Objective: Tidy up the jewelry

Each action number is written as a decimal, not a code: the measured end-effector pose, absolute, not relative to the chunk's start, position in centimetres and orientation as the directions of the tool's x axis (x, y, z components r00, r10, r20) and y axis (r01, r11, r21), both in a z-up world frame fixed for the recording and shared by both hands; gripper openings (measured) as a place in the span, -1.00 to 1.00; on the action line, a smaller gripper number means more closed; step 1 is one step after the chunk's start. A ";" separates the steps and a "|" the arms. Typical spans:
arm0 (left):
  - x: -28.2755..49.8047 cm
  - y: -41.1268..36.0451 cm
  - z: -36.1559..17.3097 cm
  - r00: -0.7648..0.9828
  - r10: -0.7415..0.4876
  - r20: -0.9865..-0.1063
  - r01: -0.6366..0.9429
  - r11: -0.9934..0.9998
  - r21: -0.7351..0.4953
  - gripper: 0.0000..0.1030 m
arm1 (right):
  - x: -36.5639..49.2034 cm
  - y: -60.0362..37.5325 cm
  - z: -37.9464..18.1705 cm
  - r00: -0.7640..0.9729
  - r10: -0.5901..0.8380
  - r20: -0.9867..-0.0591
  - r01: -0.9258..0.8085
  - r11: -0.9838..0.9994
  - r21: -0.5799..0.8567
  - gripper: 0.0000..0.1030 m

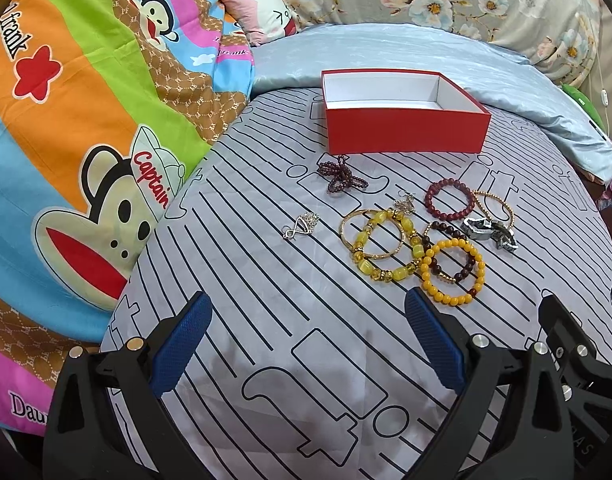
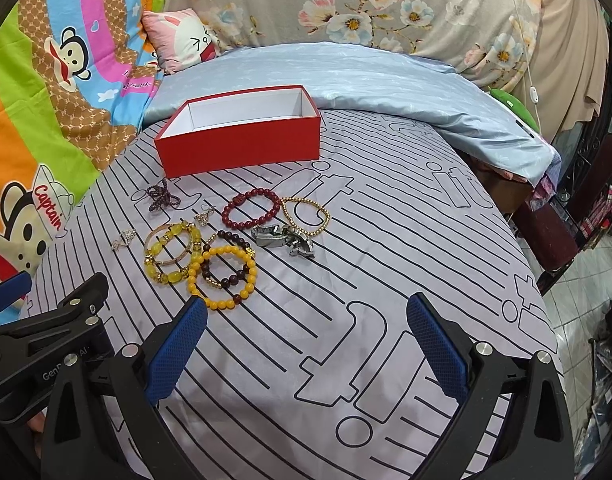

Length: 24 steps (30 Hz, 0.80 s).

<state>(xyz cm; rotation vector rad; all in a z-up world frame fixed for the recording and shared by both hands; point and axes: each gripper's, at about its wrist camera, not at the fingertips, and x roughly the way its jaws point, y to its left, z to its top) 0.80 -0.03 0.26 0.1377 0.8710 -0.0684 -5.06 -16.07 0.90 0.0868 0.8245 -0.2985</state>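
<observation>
— Jewelry (image 1: 418, 236) lies in a loose cluster right of centre in the left view, on the striped bed sheet (image 1: 266, 320). None of it is in the box (image 1: 406, 128) yet, as far as the white inside shows.

— Where's the box?

— Just above the cluster, upper middle of the frame, lid off and open side up — ready, I'd judge, for dropping pieces in from above. A dark bead strand (image 1: 340, 176) sits almost against its red front wall.

— And the claws?

— Both are spread wide and holding nothing. The left claw (image 1: 306, 344) hangs over bare sheet at the bottom of its frame; the right claw (image 2: 306, 344) does the same in its own view, with the orange bracelet (image 2: 222, 274) just beside its left finger tip.

— So that one goes first?

— Probably. It's the nearest piece, though it overlaps a dark bead bracelet (image 2: 226, 258), and the yellow bracelet (image 2: 172, 254) lies across a gold bangle (image 2: 162, 248) — lifting one may drag its neighbour.

— Anything lying clear?

— The red bracelet (image 2: 252, 212) lies mostly apart, the small silver charm (image 1: 302, 226) is off alone at the left, and the metal band (image 2: 284, 240) lies against the thin gold chain (image 2: 306, 214).
</observation>
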 end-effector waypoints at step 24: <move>0.9 0.2 -0.2 0.639 -0.002 -0.769 0.115 0.989 0.092 0.84 | -5.0 -16.0 0.6 0.639 -0.229 -0.734 0.296 0.954 -0.041 0.90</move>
